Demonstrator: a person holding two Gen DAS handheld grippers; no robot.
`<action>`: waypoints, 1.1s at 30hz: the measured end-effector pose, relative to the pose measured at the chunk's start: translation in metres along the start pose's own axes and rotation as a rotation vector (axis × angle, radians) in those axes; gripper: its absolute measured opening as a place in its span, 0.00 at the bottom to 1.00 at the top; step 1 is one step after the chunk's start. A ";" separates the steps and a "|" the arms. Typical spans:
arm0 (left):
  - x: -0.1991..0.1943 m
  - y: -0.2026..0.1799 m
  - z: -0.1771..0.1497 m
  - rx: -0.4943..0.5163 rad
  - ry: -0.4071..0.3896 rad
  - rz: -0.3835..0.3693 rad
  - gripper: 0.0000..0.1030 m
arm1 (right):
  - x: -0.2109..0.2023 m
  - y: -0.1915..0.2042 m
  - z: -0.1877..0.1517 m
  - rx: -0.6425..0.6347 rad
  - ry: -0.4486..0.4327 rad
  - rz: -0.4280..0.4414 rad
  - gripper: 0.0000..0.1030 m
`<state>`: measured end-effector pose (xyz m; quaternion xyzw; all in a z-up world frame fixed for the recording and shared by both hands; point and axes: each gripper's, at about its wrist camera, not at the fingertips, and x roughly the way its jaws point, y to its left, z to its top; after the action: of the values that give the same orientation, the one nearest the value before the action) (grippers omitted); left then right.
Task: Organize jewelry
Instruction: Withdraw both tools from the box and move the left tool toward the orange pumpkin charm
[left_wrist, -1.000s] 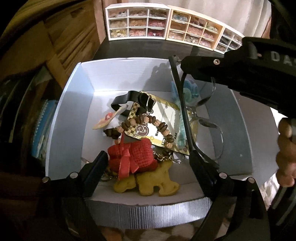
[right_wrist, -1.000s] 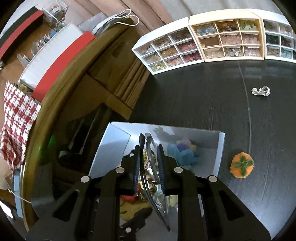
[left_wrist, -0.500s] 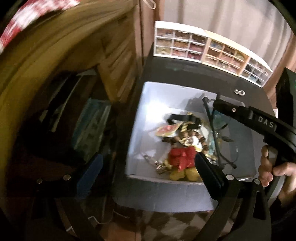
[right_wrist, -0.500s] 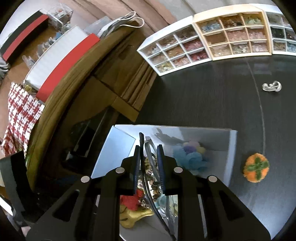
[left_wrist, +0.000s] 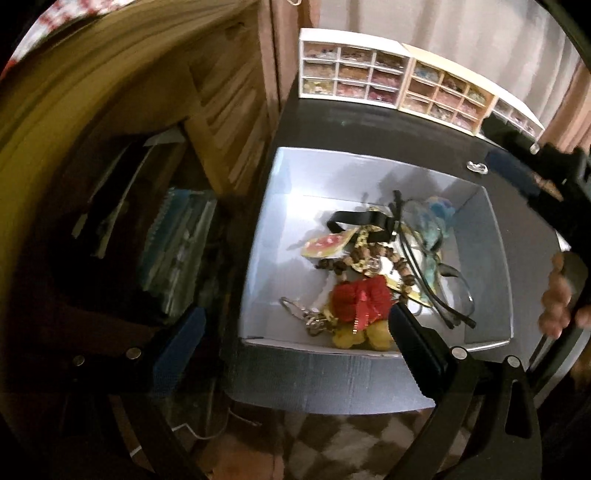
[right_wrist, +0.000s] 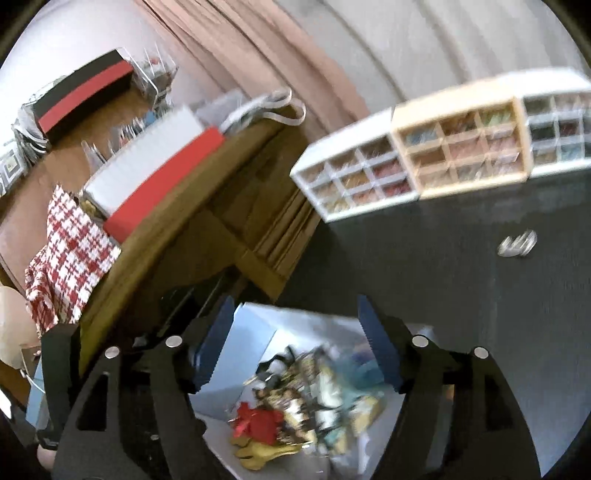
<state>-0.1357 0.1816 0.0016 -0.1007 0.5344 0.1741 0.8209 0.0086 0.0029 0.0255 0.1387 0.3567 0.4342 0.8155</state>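
Jewelry and trinkets – a bead bracelet, glasses, a red bow charm – lie heaped in the grey box; the right gripper is opening above them with nothing between its jaws, the left gripper gapes empty – one clear clip and an orange pompom, unseen here, likely remain outside

You see the box on the near left of the desk, glasses inside it at right, drawer organizers far behind.
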 end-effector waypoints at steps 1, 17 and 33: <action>-0.001 -0.002 0.000 0.008 -0.001 0.000 0.96 | -0.007 -0.002 0.004 -0.023 -0.012 -0.024 0.72; -0.012 -0.027 0.008 0.004 -0.034 -0.021 0.96 | -0.118 -0.088 0.027 -0.056 -0.176 -0.401 0.94; -0.018 -0.176 0.020 0.180 -0.103 -0.233 0.96 | -0.168 -0.154 0.020 0.091 -0.254 -0.470 0.94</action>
<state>-0.0556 0.0235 0.0226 -0.0787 0.4898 0.0341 0.8676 0.0552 -0.2210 0.0345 0.1421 0.2930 0.1957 0.9250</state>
